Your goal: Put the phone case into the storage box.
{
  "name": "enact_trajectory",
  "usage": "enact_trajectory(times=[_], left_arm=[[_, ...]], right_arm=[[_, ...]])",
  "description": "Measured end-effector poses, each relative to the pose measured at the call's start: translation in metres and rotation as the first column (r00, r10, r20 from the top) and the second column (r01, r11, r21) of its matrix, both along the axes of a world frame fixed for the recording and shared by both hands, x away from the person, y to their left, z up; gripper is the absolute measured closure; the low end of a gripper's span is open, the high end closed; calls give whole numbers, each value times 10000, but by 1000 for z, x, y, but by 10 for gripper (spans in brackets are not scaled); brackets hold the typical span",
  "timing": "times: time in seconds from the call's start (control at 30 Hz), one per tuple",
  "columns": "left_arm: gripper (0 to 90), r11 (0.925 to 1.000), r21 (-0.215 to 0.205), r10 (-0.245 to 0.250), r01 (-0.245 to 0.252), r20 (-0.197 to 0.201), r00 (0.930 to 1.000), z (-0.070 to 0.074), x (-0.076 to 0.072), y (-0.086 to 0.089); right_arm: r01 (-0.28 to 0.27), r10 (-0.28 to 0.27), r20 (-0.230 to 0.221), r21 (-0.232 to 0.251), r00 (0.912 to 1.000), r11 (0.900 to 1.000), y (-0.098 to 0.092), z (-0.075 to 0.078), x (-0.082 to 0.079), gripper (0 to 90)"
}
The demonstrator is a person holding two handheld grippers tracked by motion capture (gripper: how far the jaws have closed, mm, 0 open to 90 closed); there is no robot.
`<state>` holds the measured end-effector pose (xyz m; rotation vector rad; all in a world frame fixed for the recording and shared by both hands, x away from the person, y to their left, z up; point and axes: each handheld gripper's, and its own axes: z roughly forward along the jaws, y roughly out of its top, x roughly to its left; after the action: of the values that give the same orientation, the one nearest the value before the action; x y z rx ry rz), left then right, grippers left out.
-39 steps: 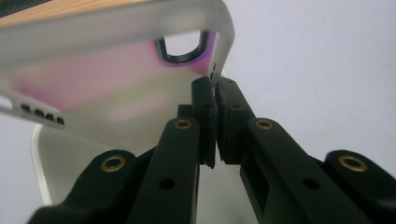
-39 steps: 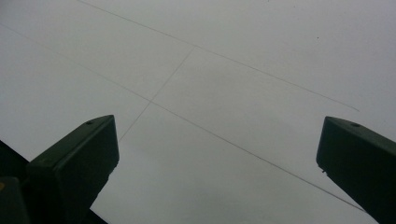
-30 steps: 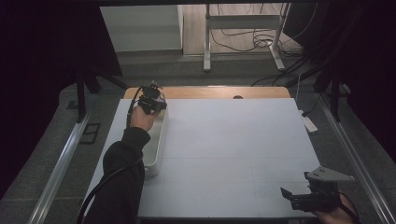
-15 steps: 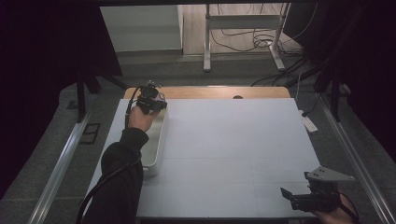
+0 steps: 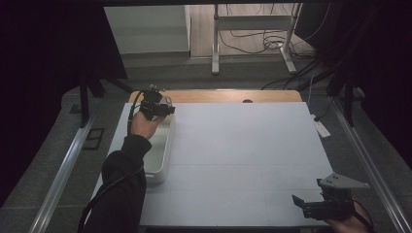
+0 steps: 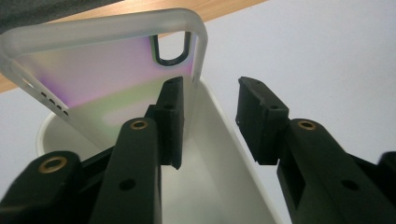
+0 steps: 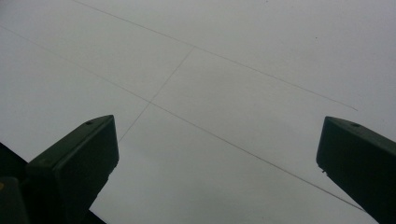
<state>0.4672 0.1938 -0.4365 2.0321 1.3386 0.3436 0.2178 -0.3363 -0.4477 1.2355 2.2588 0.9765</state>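
A translucent phone case (image 6: 107, 70) with a pink-green sheen and a camera cutout leans upright in a long white tray (image 6: 224, 154) at the table's far left. My left gripper (image 6: 210, 88) hovers over the tray's far end (image 5: 160, 155). Its jaws have just been opening and stand open. The case's edge lies against the inner face of the left jaw, and the right jaw is well apart from it. In the high view the left gripper (image 5: 155, 104) is at the far left. My right gripper (image 5: 303, 204) rests at the near right corner, open over bare table (image 7: 215, 126).
The white table top (image 5: 243, 145) spreads between the two hands, with a wooden strip (image 5: 218, 95) along its far edge. A white block (image 5: 320, 127) lies off the right edge. A metal stand and cables (image 5: 252, 29) are on the floor beyond.
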Motion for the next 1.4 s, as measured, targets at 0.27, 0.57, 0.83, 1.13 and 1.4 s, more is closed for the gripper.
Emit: enact_trajectory(times=[0.27, 0.57, 0.83, 1.13, 1.4], left_arm=[[521, 9997, -176, -152, 154, 125, 9998, 1, -5, 1], [432, 9991, -264, -312, 318, 245, 9992, 3, -12, 4], [288, 9978, -387, -531, 546, 388, 9978, 2, -18, 5], [129, 9954, -556, -744, 775, 556, 9957, 1, -27, 7], [74, 9929, -698, -915, 960, 654, 9937, 1, -36, 12]], right_arm=[[1, -1, -6, -10, 10000, 10000, 0, 0, 0, 0], [3, -3, -12, 0, 10000, 10000, 0, 0, 0, 0], [6, -6, -12, 6, 10000, 10000, 0, 0, 0, 0], [23, -23, -81, 12, 10000, 10000, 0, 0, 1, 0], [34, -34, -49, 19, 10000, 10000, 0, 0, 0, 0]])
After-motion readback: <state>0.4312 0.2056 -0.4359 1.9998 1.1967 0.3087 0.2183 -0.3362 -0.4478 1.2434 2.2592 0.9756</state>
